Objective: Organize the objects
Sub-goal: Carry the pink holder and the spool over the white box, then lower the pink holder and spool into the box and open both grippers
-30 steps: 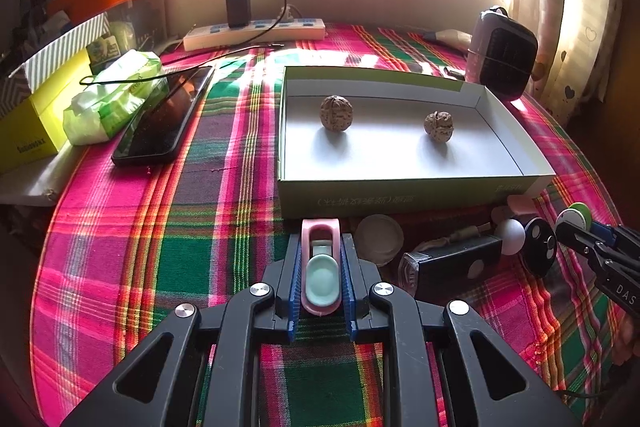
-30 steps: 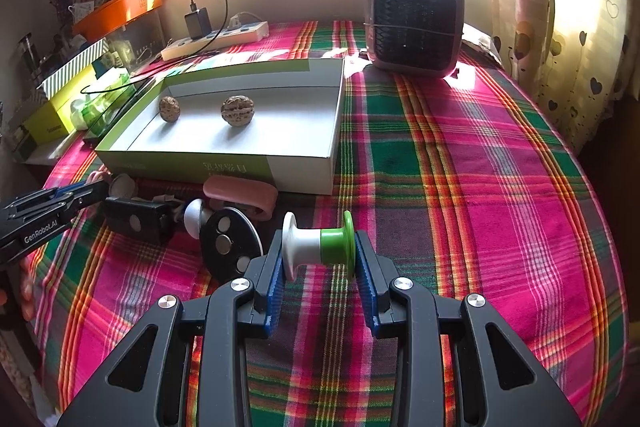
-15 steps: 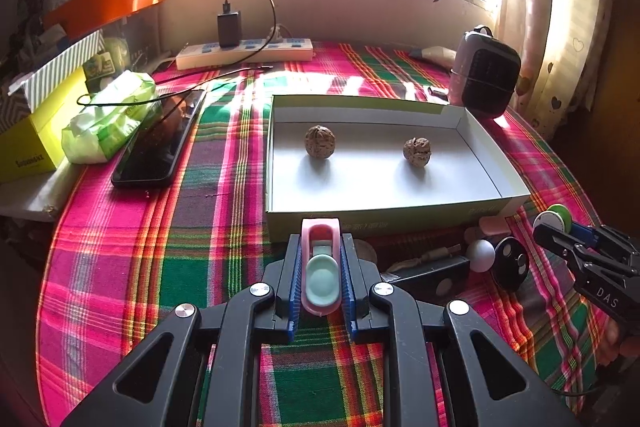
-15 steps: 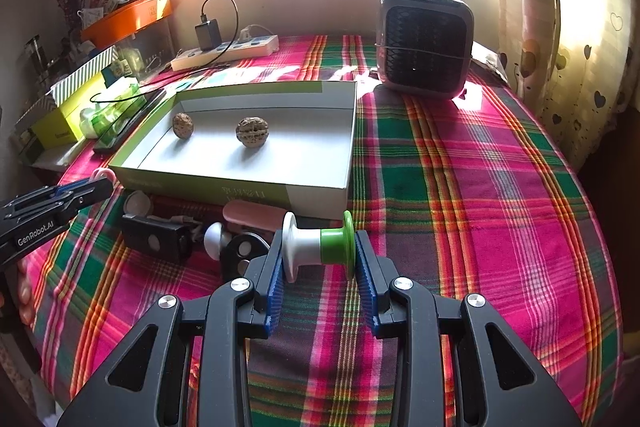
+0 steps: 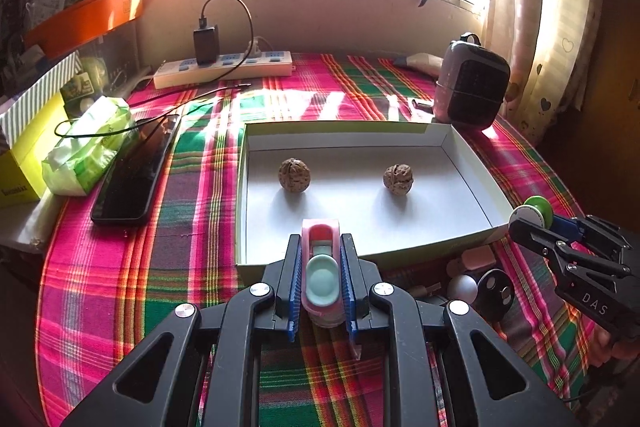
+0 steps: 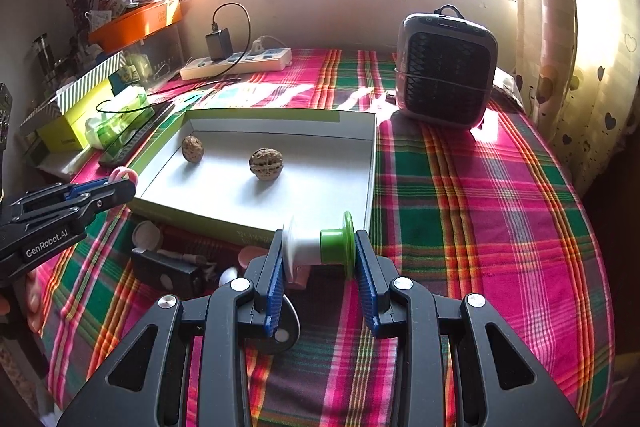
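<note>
Above a surface draped in bright plaid cloth, the left hand-held gripper is clamped narrowly on a small pink case with a mint-green oval button, carried clear of the cloth at the near wall of a shallow white cardboard box lid. Just ahead of that hand-held gripper, inside the lid, two walnuts lie well apart: a left walnut and a right walnut. To its right, the right hand-held gripper holds a white-and-green spool crosswise, one flange against each blue pad, at the lid's near right corner. Below and between the two hand-held grippers, small items crowd the cloth beside the lid's near wall: a black device, a small white ball, a black disc with holes. Farther ahead to the left lie a dark smartphone and a green tissue pack; beyond, a power strip with a black charger. A small grey heater stands ahead to the right.
</note>
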The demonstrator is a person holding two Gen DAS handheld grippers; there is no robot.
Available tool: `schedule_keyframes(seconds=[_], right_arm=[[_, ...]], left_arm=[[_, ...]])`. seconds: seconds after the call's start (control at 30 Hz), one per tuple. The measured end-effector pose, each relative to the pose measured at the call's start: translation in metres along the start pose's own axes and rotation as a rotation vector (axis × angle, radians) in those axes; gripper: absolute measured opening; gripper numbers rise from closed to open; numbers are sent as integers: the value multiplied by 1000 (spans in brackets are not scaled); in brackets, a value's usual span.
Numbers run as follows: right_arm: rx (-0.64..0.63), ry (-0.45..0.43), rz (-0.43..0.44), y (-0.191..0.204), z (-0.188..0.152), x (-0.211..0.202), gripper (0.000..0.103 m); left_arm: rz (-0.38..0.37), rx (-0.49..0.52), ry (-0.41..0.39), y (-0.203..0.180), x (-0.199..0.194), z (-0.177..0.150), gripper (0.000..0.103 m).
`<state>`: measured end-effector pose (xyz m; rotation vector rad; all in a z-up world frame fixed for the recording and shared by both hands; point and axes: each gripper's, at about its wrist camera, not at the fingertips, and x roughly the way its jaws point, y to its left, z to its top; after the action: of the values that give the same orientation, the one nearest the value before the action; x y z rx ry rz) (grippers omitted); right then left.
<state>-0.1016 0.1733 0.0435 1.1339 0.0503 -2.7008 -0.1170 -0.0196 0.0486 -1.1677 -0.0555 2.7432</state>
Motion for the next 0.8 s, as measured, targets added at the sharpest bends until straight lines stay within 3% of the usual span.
schedule_keyframes(seconds=[0.8], right_arm=[[-72,47,-5,4,57,65,34]], left_arm=[[-40,38,42,-14,60,49,16]])
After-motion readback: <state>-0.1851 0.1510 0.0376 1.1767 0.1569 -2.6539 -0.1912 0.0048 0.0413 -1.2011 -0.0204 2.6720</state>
